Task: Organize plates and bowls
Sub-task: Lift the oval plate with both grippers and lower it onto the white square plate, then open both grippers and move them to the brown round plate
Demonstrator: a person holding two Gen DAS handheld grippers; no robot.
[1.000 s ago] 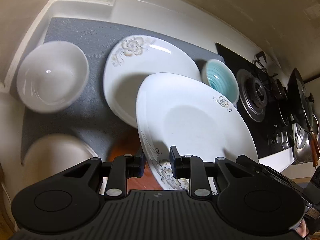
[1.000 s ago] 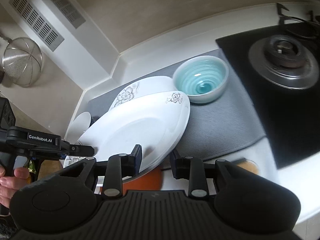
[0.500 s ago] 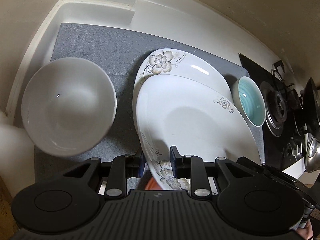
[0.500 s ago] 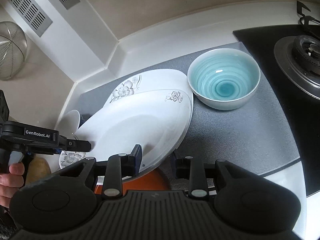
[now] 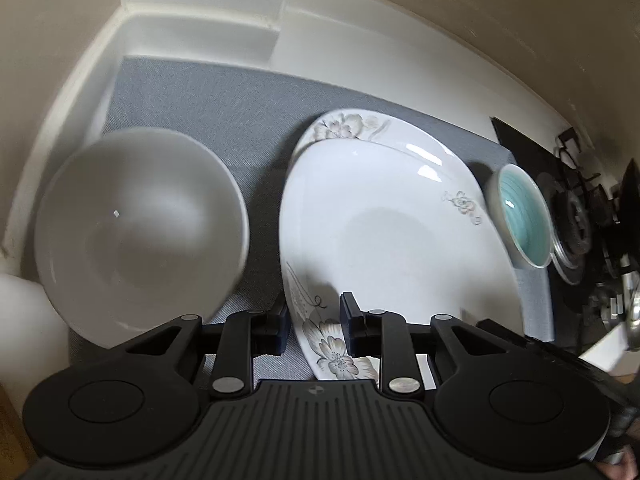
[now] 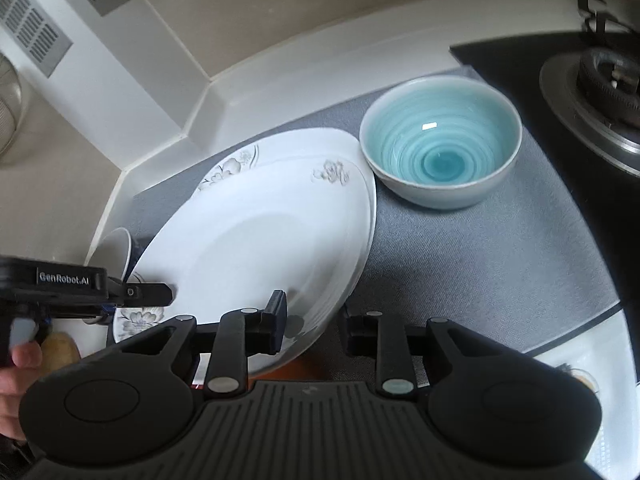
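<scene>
A white flowered plate (image 5: 392, 240) is held at its near rim by both grippers, low over a second flowered plate (image 5: 348, 126) on the grey mat. My left gripper (image 5: 314, 318) is shut on the rim by the flower print. My right gripper (image 6: 314, 320) is shut on the opposite rim of the held plate (image 6: 256, 248). The lower plate (image 6: 240, 160) shows behind it. A white bowl (image 5: 140, 232) sits left of the plates. A blue bowl (image 6: 440, 148) sits right of them, close to the plate edge (image 5: 524, 220).
The grey mat (image 6: 480, 264) covers the counter corner, with white walls behind. A black gas hob with a burner (image 6: 600, 80) lies to the right. The white counter edge (image 6: 580, 356) is at the near right. Pans stand at the far right (image 5: 624, 220).
Both grippers carried the held plate forward and down over the lower plate until it nearly covers it. The white bowl and blue bowl look closer.
</scene>
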